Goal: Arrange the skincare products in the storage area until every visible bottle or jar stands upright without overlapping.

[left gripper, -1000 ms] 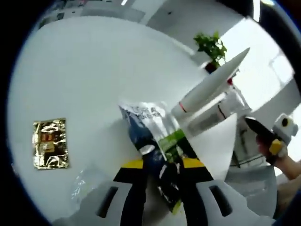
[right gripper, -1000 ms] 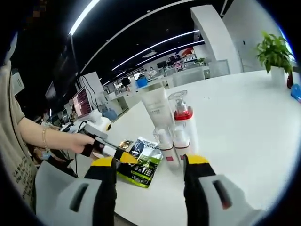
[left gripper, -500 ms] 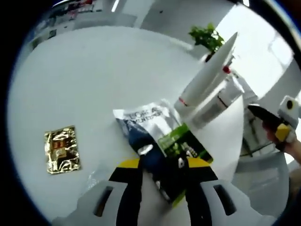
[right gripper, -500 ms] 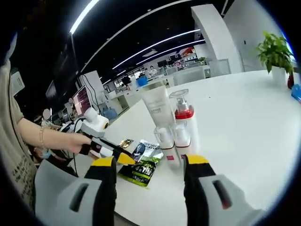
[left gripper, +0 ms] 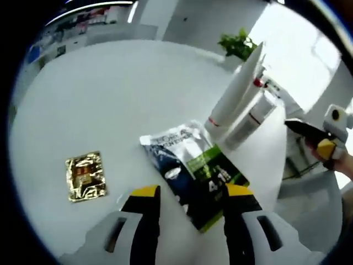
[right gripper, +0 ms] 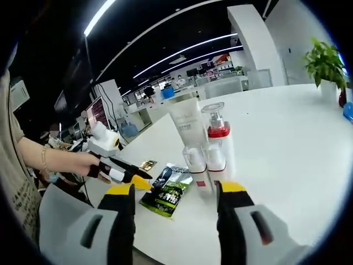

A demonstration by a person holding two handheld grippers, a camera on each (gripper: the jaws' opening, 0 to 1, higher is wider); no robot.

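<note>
Hovering: left gripper [left gripper: 187, 194] is being held just above the sachet [left gripper: 194, 174], jaws spread to either side of it, nothing pinched.
Sachet: being left flat on the white table [left gripper: 99, 94], near edge lying between the yellow jaw tips; probably so it can be taken by the edge.
Right gripper [right gripper: 175, 190]: being held back with jaws apart and empty, aimed at the bottle cluster; seemingly parked clear of the left side's work.
Bottles: tall white tube [right gripper: 190, 124], red-collared pump bottle [right gripper: 219, 138] and two small bottles [right gripper: 204, 168] are being kept upright, packed side by side and touching, just beside the sachet.
Foil packet [left gripper: 85, 175]: lying flat, well apart from the rest.
Plant [right gripper: 325, 63]: far edge of table, irrelevant.
Judgement: bottles already standing; flat packs being dealt with now.
</note>
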